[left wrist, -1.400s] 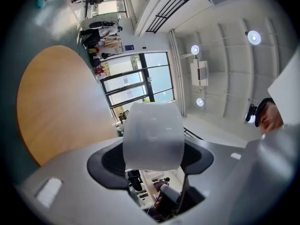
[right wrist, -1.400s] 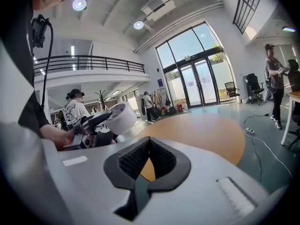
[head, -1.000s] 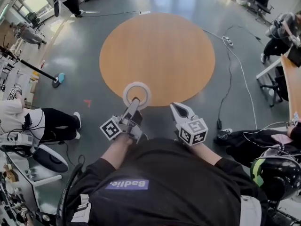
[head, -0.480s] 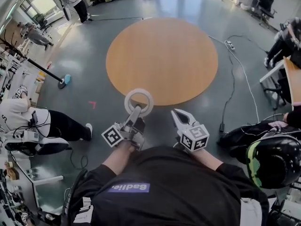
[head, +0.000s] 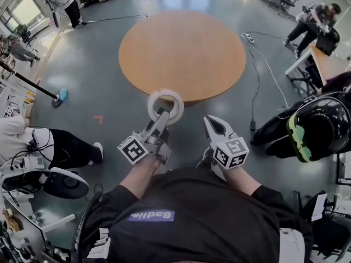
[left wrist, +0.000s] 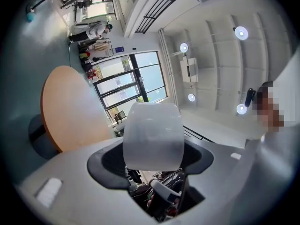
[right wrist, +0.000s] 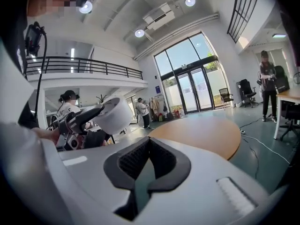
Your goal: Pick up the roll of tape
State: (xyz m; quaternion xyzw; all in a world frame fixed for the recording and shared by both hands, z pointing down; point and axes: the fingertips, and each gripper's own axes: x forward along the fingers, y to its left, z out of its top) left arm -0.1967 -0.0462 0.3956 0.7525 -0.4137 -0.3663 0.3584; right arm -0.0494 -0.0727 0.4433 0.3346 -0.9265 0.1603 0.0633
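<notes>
The roll of tape is a white ring held in the air in front of the round orange table, over the grey floor. My left gripper is shut on it, one finger passing through the ring's hole. In the left gripper view the tape's white band fills the space between the black pads. My right gripper hangs beside it on the right, shut and holding nothing; its dark pads meet. The right gripper view also shows the tape to the left.
A black cable and a power strip lie on the floor right of the table. A seated person is at the left, another with a dark helmet at the right. A mop lies at left.
Both grippers have drawn back from the table and risen. The tape, earlier over the table's near edge, now hangs over the floor in front of it. The grip has not changed.
</notes>
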